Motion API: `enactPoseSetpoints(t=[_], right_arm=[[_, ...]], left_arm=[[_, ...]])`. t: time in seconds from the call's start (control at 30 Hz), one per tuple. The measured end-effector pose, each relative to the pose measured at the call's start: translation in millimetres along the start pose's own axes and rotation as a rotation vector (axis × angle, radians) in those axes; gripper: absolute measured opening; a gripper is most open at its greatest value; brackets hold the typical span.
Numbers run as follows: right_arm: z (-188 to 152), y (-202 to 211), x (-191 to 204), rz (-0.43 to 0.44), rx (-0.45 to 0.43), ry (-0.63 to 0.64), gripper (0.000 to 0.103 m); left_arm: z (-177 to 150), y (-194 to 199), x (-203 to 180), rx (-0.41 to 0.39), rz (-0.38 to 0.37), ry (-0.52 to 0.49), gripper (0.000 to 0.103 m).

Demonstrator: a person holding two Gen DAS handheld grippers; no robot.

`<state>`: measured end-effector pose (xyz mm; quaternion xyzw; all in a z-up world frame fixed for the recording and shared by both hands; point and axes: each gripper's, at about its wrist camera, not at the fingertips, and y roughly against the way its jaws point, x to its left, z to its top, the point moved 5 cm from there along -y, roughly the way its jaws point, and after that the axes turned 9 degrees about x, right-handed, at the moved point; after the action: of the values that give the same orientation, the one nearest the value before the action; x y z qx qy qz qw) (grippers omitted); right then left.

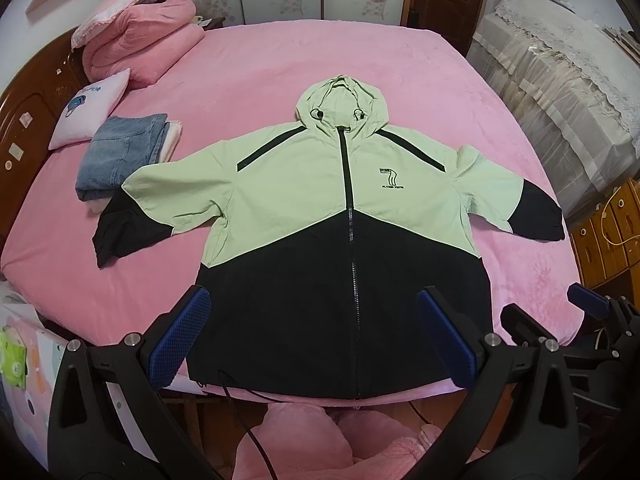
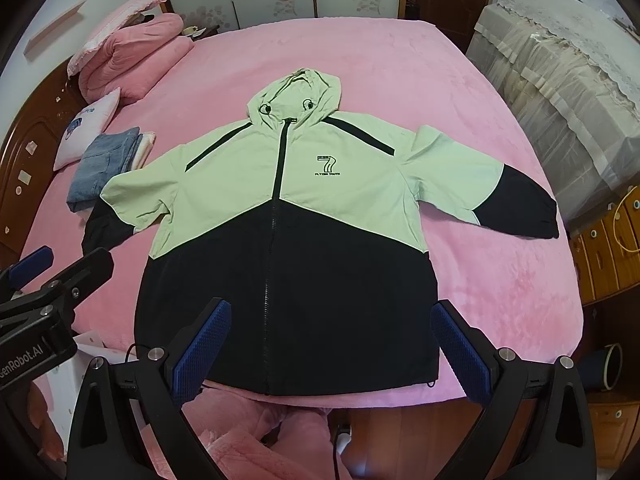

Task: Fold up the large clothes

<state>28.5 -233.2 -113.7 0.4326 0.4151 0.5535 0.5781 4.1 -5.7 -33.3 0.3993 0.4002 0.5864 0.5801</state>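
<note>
I am holding my left gripper (image 1: 316,336) and right gripper (image 2: 332,344) wide apart, empty, over the hem. The hooded jacket (image 1: 344,216) is lying flat, zipped, on the pink bed (image 1: 280,60). It looks light, thin and slippery, so I am judging the sleeve cuffs the best grip.

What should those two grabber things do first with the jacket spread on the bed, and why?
Probably bring the left gripper toward the jacket's left sleeve to fold it inward. The jacket lies flat, zipped and face up on the bed, both sleeves spread wide, and both the left and right gripper are open, holding nothing, near the hem.
</note>
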Motion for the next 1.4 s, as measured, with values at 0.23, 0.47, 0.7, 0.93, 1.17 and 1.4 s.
enactPoseSetpoints(t=[0.23,0.47,0.7,0.93,1.17,1.4], right_arm=[[-5.9,0.1,0.1,-0.007,0.001,-0.003,0.101],[-16.0,-0.2,-2.0,-0.008,0.010,-0.005,0.101],[-27.8,2.5,-8.3,0.015,0.007,-0.035,0.101],[-32.0,11.5,-14.8,0.002,-0.014,-0.046,0.101],[-37.1,20.9,-12.7,0.013,-0.030,-0.035,0.101],[-35.4,26.3,-11.5,0.028,-0.046,-0.028,0.101]], left_arm=[[-4.9,3.7,-0.3,-0.009,-0.007,0.002,0.103],[-13.4,1.7,-0.9,0.002,-0.023,0.002,0.103],[-22.6,0.8,-4.4,0.010,-0.037,-0.005,0.102],[-27.3,3.5,-4.6,0.003,-0.041,-0.001,0.102],[-28.5,3.2,-4.6,0.000,-0.040,-0.001,0.102],[-29.9,6.0,3.4,0.006,-0.042,0.006,0.102]])
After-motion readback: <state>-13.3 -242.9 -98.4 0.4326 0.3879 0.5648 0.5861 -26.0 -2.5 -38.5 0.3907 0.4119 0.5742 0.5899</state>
